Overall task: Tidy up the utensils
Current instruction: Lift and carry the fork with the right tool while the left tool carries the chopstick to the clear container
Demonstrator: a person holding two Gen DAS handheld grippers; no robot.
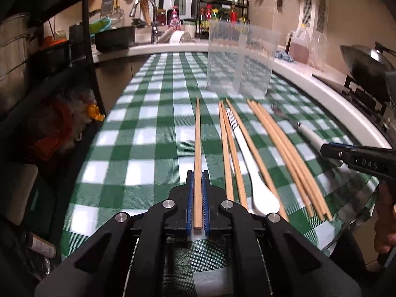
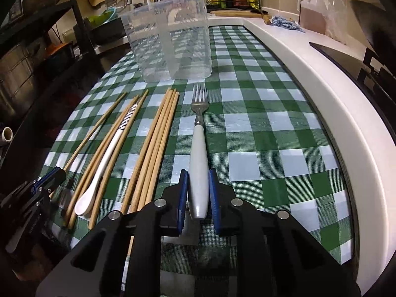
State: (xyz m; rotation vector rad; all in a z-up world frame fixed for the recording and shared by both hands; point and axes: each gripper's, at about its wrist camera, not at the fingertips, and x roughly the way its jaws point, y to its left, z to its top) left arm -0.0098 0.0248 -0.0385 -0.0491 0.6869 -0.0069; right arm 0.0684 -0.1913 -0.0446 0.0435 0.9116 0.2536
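Utensils all lie on the checked surface [image 2: 259, 128], none sorted yet. Left tongs [image 1: 197, 198] clamp one chopstick [image 1: 197, 148]; right tongs [image 2: 198, 193] straddle the fork [image 2: 198, 148] handle, apart. Beyond, the clear divided container [image 2: 170, 42] looks empty.

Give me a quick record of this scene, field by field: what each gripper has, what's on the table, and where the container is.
left gripper: shut on a single chopstick
right gripper: open, straddling the fork handle, a gap showing on the right side
container: clear, two compartments, upright beyond the utensil tips
spoon: white, lying among loose chopsticks
chopstick bundle: between spoon and fork
tablecloth: green and white check
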